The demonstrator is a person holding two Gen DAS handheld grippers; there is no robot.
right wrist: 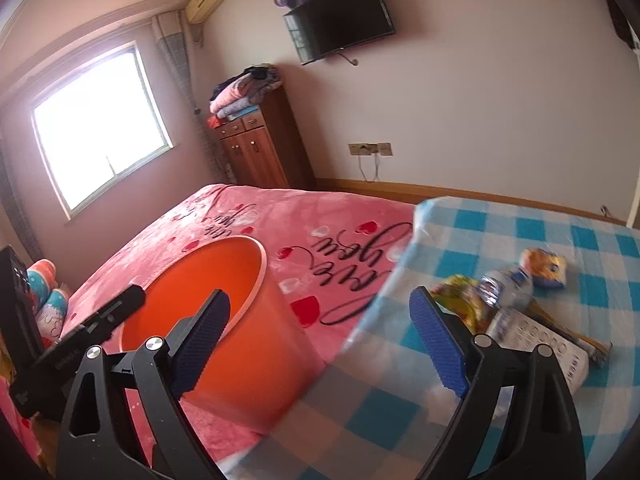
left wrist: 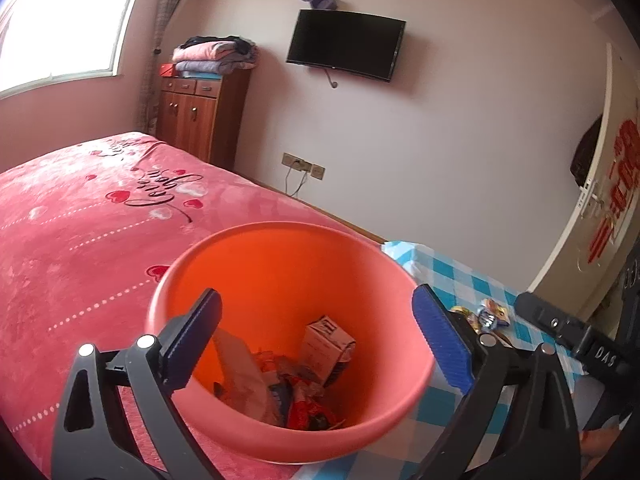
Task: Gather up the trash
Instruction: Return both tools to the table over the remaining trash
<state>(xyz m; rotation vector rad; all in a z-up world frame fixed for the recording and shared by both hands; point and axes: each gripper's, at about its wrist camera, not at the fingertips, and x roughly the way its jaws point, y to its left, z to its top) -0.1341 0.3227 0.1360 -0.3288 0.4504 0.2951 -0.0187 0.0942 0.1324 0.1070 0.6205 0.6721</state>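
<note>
An orange bin (left wrist: pixel 280 276) stands beside the pink bed, holding a small carton (left wrist: pixel 326 344) and several wrappers. My left gripper (left wrist: pixel 316 340) is open and empty, hovering over the bin's mouth. The bin also shows in the right wrist view (right wrist: pixel 240 344). My right gripper (right wrist: pixel 320 340) is open and empty, above the edge of the blue checked table (right wrist: pixel 520 232). On the table lie a crushed plastic bottle (right wrist: pixel 506 286), a yellow wrapper (right wrist: pixel 460 292), an orange snack packet (right wrist: pixel 546 268) and a white printed box (right wrist: pixel 552 348).
The pink bed (left wrist: pixel 80 240) fills the left. A wooden cabinet (left wrist: pixel 200 116) with folded blankets stands at the far wall under a wall TV (left wrist: pixel 346 44). A door (left wrist: pixel 612 184) is at the right. The right gripper's body (left wrist: pixel 572 336) shows beside the table trash.
</note>
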